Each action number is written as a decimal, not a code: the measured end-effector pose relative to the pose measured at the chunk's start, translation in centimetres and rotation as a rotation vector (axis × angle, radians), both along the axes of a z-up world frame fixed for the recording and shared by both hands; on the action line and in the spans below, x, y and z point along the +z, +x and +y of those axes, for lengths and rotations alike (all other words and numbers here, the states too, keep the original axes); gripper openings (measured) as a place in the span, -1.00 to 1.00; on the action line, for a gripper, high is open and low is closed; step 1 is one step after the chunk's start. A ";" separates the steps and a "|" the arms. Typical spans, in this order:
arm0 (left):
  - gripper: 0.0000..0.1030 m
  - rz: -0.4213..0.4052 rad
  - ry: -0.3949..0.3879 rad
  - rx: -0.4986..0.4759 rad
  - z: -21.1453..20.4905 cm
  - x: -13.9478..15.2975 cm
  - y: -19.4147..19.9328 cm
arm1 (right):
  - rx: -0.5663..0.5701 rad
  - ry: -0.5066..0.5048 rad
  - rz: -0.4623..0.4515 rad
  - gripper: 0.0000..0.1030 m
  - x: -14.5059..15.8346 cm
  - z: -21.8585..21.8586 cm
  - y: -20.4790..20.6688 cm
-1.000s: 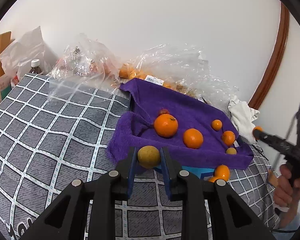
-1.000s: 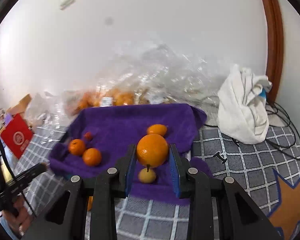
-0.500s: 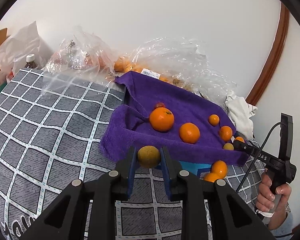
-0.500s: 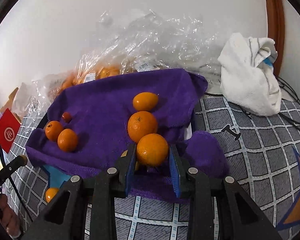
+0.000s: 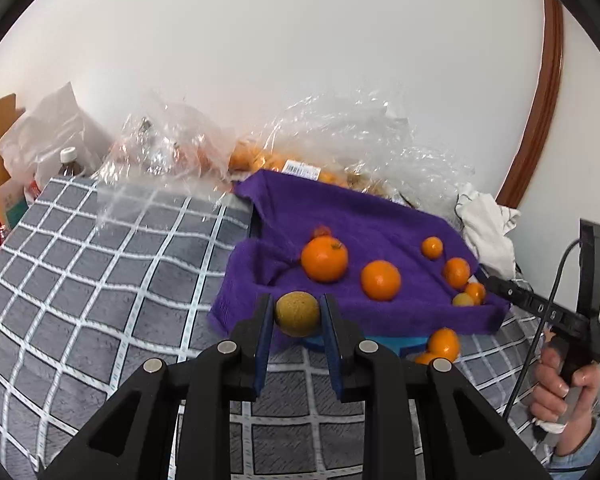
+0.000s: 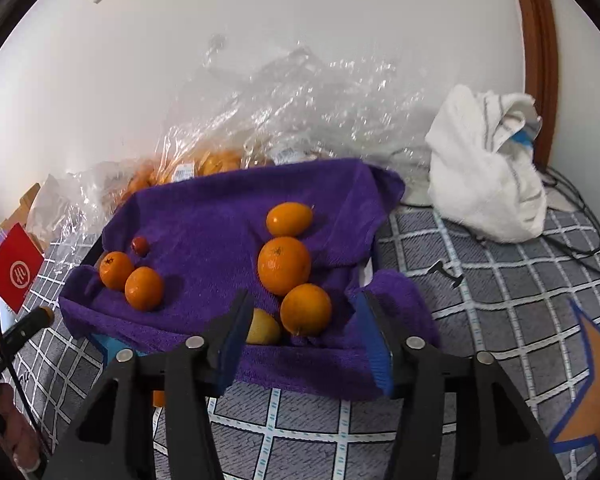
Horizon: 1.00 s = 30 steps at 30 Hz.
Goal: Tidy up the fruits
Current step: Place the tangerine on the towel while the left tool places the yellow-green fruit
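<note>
A purple towel (image 6: 204, 216) lines a blue tray and carries several oranges. My right gripper (image 6: 304, 303) is at the towel's near edge and its jaws are opening. An orange (image 6: 305, 309) lies on the towel between them, and neither pad touches it. Beside it rest a yellow fruit (image 6: 263, 332) and a bigger orange (image 6: 284, 265). My left gripper (image 5: 296, 316) is shut on a round yellow-brown fruit (image 5: 297, 314), held just in front of the towel's (image 5: 352, 216) left corner. The right gripper's body (image 5: 540, 308) shows in the left wrist view at the far right.
Clear plastic bags (image 6: 204, 164) with more oranges lie behind the tray against the wall. A white cloth (image 6: 488, 168) and cables (image 6: 572, 208) are at the right. Two oranges (image 5: 443, 344) sit on the checked grey cover below the tray. A bottle (image 5: 69, 160) stands far left.
The right gripper came down to the towel's near edge with the orange, then its jaws spread and the orange now rests on the towel. The left gripper keeps its fruit.
</note>
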<state>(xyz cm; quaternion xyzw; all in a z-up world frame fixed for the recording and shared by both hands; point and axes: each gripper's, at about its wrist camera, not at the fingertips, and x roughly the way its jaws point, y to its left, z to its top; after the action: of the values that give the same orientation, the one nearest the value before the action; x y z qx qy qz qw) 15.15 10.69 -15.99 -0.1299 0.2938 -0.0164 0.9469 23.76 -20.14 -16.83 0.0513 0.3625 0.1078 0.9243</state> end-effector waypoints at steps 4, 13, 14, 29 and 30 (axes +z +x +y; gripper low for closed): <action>-0.55 -0.031 -0.015 -0.025 -0.6 2.9 1.0 | -0.027 0.022 -0.018 0.05 0.7 -0.9 -0.2; -0.55 -0.003 0.063 -0.063 -5.0 4.6 6.3 | -0.072 0.082 -0.043 0.10 1.6 -2.8 -0.3; -0.55 0.016 0.070 -0.063 -5.5 4.3 7.3 | -0.077 0.088 -0.041 0.10 1.7 -3.1 -0.3; -0.55 0.298 0.130 -0.017 -8.4 -1.7 17.1 | -0.109 0.130 -0.030 0.10 1.8 -4.7 0.0; -0.55 0.309 0.138 -0.011 -8.5 -1.9 17.2 | -0.106 0.122 -0.031 0.10 1.8 -4.5 0.0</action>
<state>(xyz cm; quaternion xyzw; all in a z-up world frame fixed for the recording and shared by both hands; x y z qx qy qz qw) 32.40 2.18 -17.84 -0.0642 0.4368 0.0188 0.8971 23.76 -24.65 -15.05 0.1250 0.3375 0.0815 0.9294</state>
